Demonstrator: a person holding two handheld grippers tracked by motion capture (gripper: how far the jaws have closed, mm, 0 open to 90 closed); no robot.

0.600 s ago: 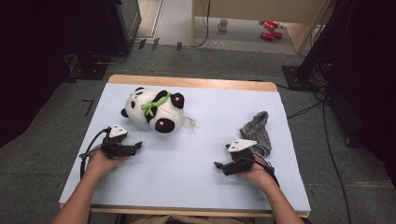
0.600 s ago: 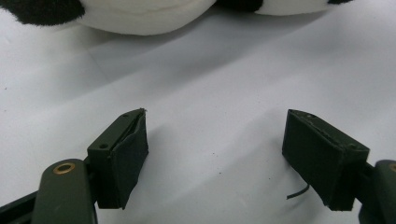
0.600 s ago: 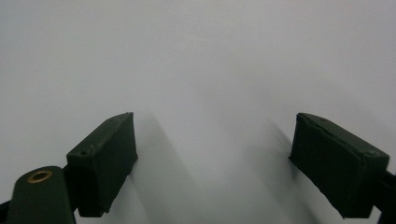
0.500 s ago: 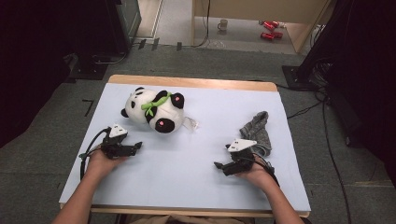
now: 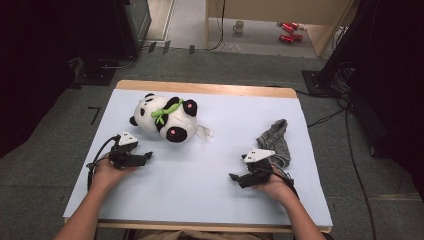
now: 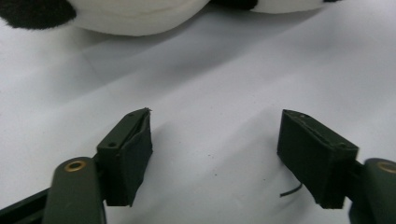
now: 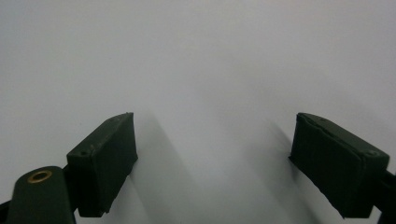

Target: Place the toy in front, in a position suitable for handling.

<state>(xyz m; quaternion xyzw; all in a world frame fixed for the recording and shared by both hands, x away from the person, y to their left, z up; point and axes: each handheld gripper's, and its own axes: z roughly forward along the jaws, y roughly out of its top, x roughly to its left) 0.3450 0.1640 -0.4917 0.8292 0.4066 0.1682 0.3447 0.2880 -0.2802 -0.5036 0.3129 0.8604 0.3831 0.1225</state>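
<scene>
A black-and-white plush panda (image 5: 165,117) with a green ribbon lies on its side at the back left of the white table (image 5: 210,190). Its white belly (image 6: 140,16) fills the top edge of the left gripper view. A crumpled grey sock (image 5: 276,140) lies at the right. My left gripper (image 5: 146,157) rests on the table just in front of the panda, open and empty (image 6: 215,147). My right gripper (image 5: 234,177) lies on the table left of the sock, pointing left, open with bare table between its jaws (image 7: 212,158).
The table's wooden rim (image 5: 205,88) runs along the back. Beyond it on the floor stand a mug (image 5: 239,26) and red cans (image 5: 287,31). Dark equipment and cables (image 5: 345,100) flank the table on both sides.
</scene>
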